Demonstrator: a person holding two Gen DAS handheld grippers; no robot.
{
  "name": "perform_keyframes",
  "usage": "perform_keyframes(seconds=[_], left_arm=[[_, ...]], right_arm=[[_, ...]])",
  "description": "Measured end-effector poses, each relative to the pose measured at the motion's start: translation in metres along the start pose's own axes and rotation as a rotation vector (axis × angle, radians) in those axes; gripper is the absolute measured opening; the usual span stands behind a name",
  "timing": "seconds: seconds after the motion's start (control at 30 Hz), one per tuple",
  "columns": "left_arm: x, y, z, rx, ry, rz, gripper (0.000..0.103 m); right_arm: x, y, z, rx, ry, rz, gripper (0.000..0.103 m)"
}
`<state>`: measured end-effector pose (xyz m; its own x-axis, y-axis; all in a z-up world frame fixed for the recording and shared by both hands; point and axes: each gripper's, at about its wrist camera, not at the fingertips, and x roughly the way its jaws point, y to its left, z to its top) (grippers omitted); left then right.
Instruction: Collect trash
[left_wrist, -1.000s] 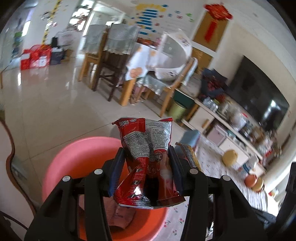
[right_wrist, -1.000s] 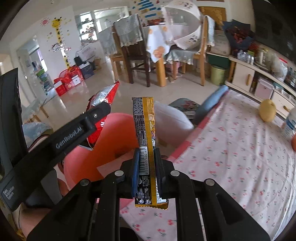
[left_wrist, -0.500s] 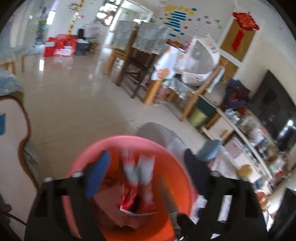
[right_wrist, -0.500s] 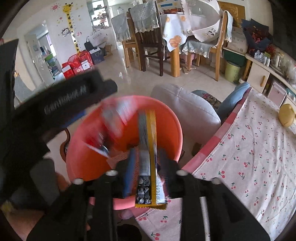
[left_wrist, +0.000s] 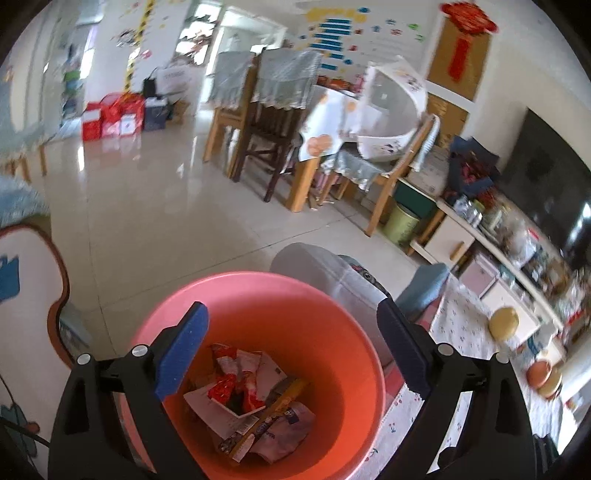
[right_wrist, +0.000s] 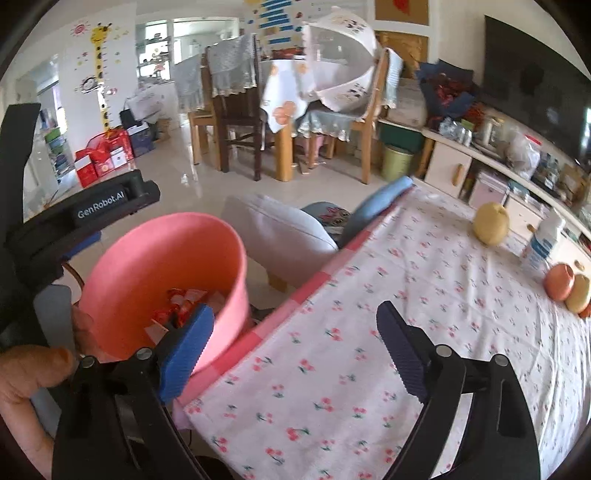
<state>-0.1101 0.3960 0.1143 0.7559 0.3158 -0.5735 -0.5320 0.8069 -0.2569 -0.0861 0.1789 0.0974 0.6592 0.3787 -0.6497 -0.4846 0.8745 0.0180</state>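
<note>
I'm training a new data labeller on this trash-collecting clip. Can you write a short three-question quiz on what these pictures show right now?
1. True or false: the left hand-held gripper is shut on a wrapper.
2. Where does the red snack bag lie? A) on the tablecloth B) inside the pink bucket C) on the floor
3. Fill in: the right hand-held gripper hangs over the edge of the flowered ____, beside the bucket.

Key:
1. False. Its jaws stand wide open above the pink bucket, holding nothing.
2. B. It lies among papers and a yellow wrapper at the bottom.
3. Tablecloth. That gripper is open and empty as well.
</note>
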Motion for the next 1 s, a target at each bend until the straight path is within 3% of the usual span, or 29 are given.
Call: perform_keyframes(seconds=[0.43, 1.0], left_arm=[[-0.009, -0.066, -0.028, 0.231, -0.004, -0.106, 0.097], [-0.028, -0.124, -0.064, 0.379, -0.026, -0.197, 0.098]], right_arm=[[-0.023, -0.042, -0.017, 0.091, -0.001, -0.058, 0.092], [-0.062, -0.093, -0.045, 0.125, -0.019, -0.179, 0.093]])
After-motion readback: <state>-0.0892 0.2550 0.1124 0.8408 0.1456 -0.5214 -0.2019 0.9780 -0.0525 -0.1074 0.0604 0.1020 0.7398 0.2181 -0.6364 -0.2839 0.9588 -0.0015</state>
